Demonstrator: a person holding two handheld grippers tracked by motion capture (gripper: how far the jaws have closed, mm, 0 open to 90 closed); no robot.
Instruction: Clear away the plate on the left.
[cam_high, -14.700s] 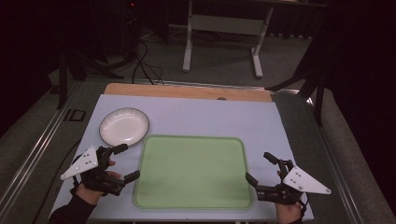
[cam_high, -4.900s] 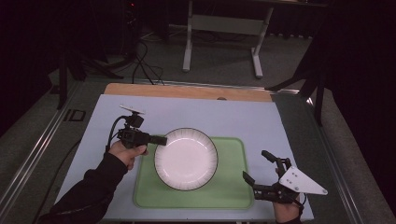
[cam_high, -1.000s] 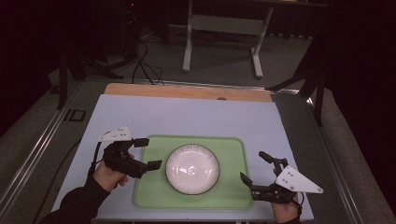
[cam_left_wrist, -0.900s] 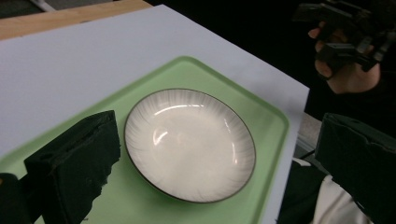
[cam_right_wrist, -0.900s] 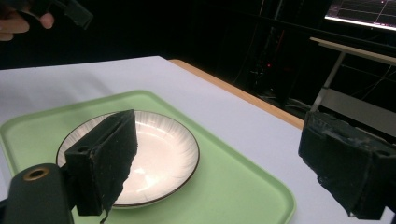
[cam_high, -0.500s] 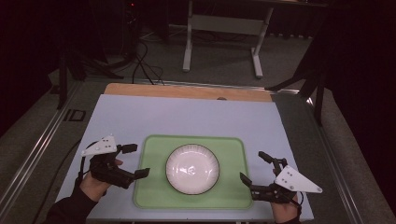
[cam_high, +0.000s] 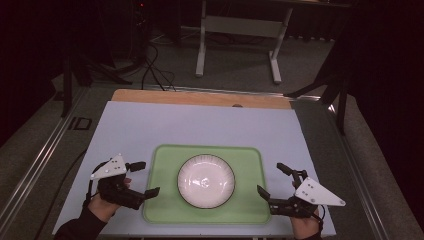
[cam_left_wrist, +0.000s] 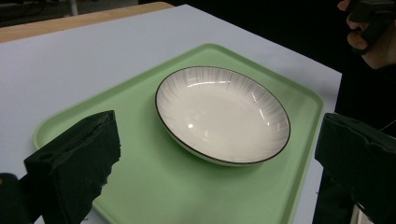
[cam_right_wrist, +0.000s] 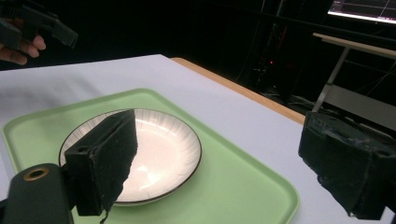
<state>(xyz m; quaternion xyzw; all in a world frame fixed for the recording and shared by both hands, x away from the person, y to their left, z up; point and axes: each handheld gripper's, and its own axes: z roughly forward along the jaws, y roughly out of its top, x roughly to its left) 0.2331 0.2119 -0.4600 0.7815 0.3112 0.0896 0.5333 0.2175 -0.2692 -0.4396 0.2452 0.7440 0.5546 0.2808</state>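
Observation:
A white bowl-like plate (cam_high: 206, 180) with a dark rim rests in the middle of the green tray (cam_high: 250, 210). My left gripper (cam_high: 144, 178) is open just off the tray's left edge, with nothing between its jaws. My right gripper (cam_high: 274, 181) is open at the tray's right edge, also empty. In the left gripper view the plate (cam_left_wrist: 222, 115) lies ahead on the tray (cam_left_wrist: 154, 182), framed by the wide-apart jaws. In the right gripper view the plate (cam_right_wrist: 161, 154) sits on the tray (cam_right_wrist: 243, 186) behind the left jaw.
The tray lies on a pale blue-white table top (cam_high: 200, 125) with a wooden strip (cam_high: 200, 97) along the far edge. Beyond it are a dark floor, cables and a metal stand (cam_high: 237, 37). The other hand (cam_left_wrist: 369, 32) appears far off in the left gripper view.
My left gripper carried the plate from the table's left onto the tray, let go of it, and has drawn back to the left. The right gripper has barely moved.

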